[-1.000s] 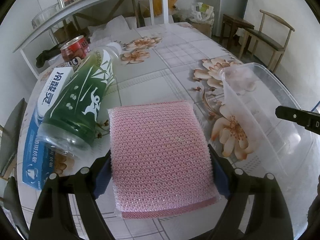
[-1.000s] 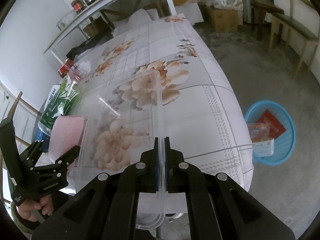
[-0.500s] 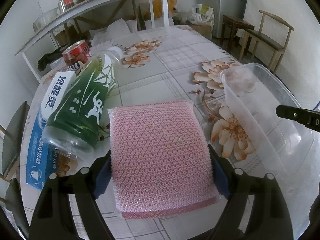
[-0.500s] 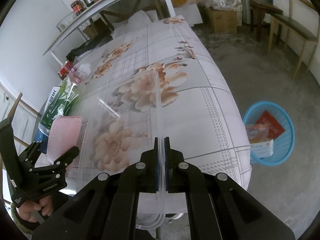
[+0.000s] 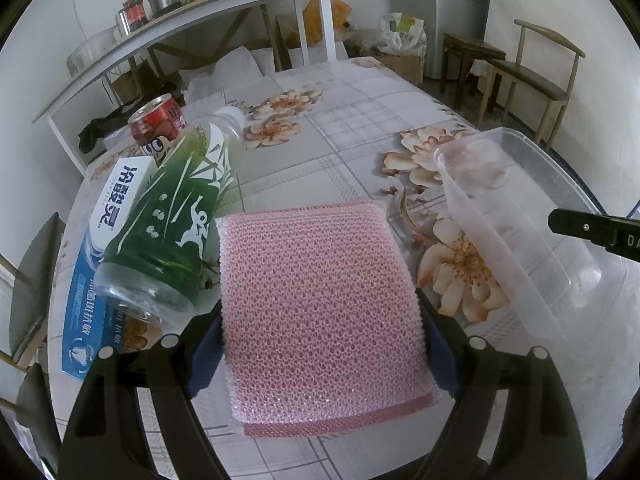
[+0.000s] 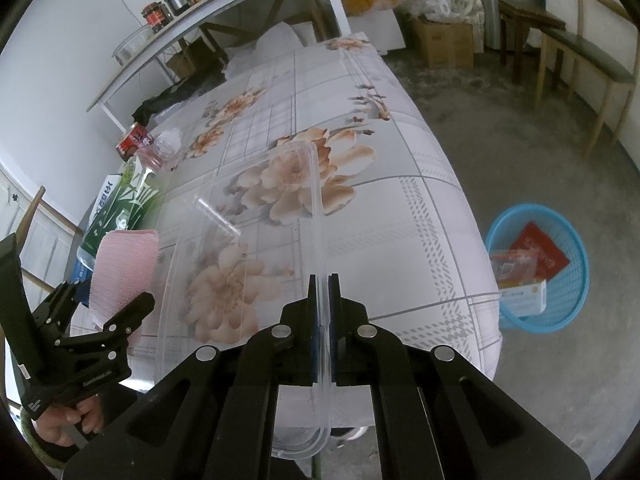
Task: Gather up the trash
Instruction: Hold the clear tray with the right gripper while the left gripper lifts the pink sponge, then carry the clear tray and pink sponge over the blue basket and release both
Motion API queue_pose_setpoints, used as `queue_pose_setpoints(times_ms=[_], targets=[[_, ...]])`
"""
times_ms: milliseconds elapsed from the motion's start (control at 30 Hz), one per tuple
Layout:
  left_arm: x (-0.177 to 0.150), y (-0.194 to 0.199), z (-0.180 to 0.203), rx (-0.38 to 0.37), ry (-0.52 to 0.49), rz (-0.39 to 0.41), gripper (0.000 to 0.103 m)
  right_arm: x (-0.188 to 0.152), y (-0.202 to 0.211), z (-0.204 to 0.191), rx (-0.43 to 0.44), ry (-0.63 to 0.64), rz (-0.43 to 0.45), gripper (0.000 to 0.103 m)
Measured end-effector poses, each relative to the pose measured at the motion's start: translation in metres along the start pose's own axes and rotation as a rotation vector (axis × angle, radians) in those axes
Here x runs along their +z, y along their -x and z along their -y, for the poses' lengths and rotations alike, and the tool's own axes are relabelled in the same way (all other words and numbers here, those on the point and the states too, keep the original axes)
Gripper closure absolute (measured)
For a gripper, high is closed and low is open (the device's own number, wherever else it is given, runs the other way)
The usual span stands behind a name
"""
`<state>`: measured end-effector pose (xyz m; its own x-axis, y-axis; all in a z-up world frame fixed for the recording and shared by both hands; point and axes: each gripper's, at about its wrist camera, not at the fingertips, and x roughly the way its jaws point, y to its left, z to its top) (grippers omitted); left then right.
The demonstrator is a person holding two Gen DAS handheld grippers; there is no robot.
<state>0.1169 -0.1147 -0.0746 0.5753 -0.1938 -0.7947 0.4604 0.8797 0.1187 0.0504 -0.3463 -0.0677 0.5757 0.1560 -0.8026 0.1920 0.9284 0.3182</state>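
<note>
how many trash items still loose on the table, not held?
3: green bottle lying at the table's left edge, red can behind it, toothpaste box beneath the bottle. More may be hidden behind these.

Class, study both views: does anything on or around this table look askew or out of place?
Yes. The green bottle lies tipped over, propped across the blue-and-white box instead of standing. The clear plastic bin is tilted, its wall pinched by the right gripper.
</note>
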Motion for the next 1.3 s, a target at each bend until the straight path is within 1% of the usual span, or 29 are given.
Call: queue_pose_setpoints(times_ms=[467,767,867,967,1067,1100,1200,1300], targets=[[0.005,0.012,0.0,-0.014,0.015,0.029,0.021,0.002,0.004,0.002,0.01,-0.012,0.02,0.1],[0.013,0.026,0.001,-0.047,0.024,0.067,0.021,0.005,0.01,0.004,0.011,-0.014,0.043,0.1],[0.017,0.031,0.001,-0.074,0.033,0.078,0.021,0.006,0.015,0.005,0.009,-0.016,0.056,0.1],[0.021,0.036,-0.002,-0.132,0.062,0.091,0.021,0.01,0.022,0.01,0.014,-0.027,0.076,0.1],[0.03,0.044,-0.005,-0.225,0.101,0.112,0.021,0.013,0.034,0.017,0.005,-0.043,0.106,0.1],[0.033,0.046,-0.004,-0.242,0.104,0.12,0.021,0.015,0.039,0.022,0.0,-0.053,0.121,0.1],[0.051,0.054,0.005,-0.316,0.091,0.144,0.021,0.018,0.056,0.04,-0.019,-0.094,0.165,0.1],[0.08,0.059,0.028,-0.412,0.05,0.164,0.021,0.018,0.078,0.069,-0.08,-0.153,0.22,0.1]])
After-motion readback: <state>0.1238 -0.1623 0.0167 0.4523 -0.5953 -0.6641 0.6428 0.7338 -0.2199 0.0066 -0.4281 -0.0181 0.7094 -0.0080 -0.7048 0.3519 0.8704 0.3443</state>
